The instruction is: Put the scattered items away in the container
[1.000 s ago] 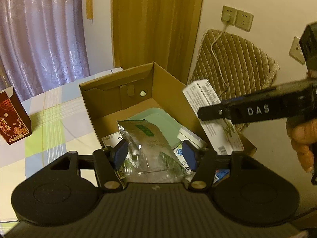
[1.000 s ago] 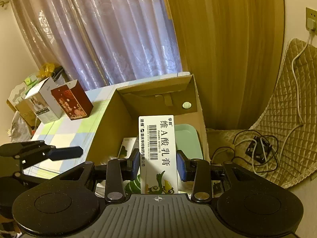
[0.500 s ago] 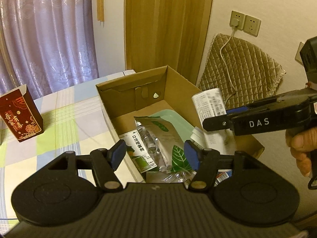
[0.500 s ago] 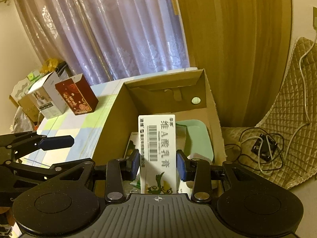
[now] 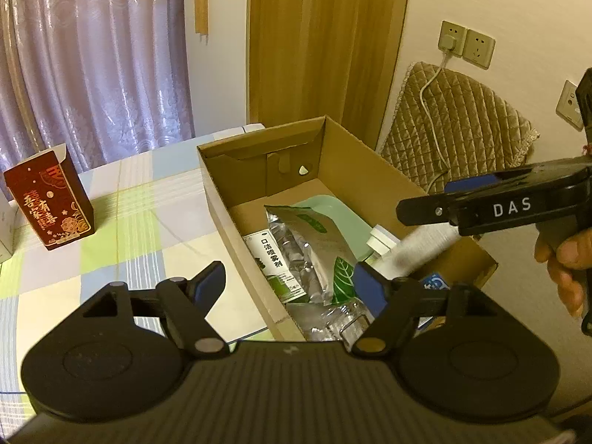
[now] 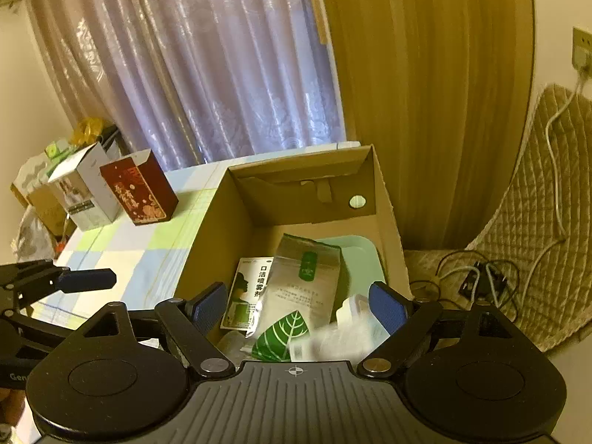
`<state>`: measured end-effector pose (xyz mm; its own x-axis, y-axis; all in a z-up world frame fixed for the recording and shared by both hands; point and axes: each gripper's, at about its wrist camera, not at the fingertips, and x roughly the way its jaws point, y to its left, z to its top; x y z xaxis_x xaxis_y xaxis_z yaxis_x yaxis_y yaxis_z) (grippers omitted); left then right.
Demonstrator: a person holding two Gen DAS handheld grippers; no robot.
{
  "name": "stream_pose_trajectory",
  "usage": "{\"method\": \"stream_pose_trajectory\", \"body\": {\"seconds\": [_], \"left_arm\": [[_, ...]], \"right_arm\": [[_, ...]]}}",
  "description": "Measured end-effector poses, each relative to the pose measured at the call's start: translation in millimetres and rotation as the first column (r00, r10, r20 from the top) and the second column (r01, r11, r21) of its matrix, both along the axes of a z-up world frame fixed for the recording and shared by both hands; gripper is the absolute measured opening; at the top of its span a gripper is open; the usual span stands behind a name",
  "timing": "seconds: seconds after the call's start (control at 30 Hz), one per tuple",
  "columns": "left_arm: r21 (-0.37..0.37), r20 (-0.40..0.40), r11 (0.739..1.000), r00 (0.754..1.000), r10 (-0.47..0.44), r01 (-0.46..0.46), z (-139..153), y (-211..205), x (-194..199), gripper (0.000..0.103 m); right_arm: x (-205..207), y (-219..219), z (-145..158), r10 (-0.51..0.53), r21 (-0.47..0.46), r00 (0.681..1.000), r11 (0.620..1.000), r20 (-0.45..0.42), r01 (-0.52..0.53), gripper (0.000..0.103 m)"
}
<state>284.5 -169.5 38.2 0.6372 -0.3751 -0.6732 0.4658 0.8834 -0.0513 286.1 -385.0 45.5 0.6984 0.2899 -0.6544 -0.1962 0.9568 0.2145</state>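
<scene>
Overhead, the right gripper hangs above an open cardboard box, its blue-padded jaws spread wide with nothing between them. A blurred white carton lies just below them at lower centre of the right wrist view, over the box's contents. Inside the box, a silver pouch with a green leaf rests across a pale green tray, beside a white spray carton. At the bottom of the left wrist view, the left gripper is also wide open and empty, straddling the box's near wall. A hand at right edge grips the other tool. On the checked tablecloth, a dark red box stands upright at left, well apart from the cardboard box.
</scene>
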Motion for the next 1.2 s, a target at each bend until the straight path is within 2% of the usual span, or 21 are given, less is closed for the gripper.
{"method": "stream_pose_trajectory", "body": {"seconds": [0.07, 0.3, 0.63, 0.9, 1.2], "left_arm": [[-0.002, 0.001, 1.0, 1.0, 0.003, -0.003, 1, 2, -2, 0.076], [-0.003, 0.007, 1.0, 1.0, 0.005, -0.005, 9, 5, -14, 0.08], [-0.002, 0.01, 0.999, 0.999, 0.036, -0.036, 25, 11, -50, 0.102], [0.001, -0.013, 0.998, 0.998, 0.058, -0.058, 28, 10, -88, 0.102], [-0.02, -0.033, 0.994, 0.994, 0.102, -0.103, 36, 11, -130, 0.102]], "right_arm": [[-2, 1, 3, -0.004, -0.01, 1.0, 1.0, 0.009, 0.004, 0.089], [-13, -2, 13, -0.019, -0.001, 1.0, 1.0, 0.013, 0.019, 0.089], [-54, -12, 32, -0.075, 0.004, 0.997, 0.997, 0.02, 0.075, 0.089], [-105, -15, 35, -0.109, -0.007, 0.994, 0.994, 0.005, 0.109, 0.089], [-158, 1, 46, -0.108, -0.014, 0.994, 0.994, -0.002, 0.108, 0.089]]}}
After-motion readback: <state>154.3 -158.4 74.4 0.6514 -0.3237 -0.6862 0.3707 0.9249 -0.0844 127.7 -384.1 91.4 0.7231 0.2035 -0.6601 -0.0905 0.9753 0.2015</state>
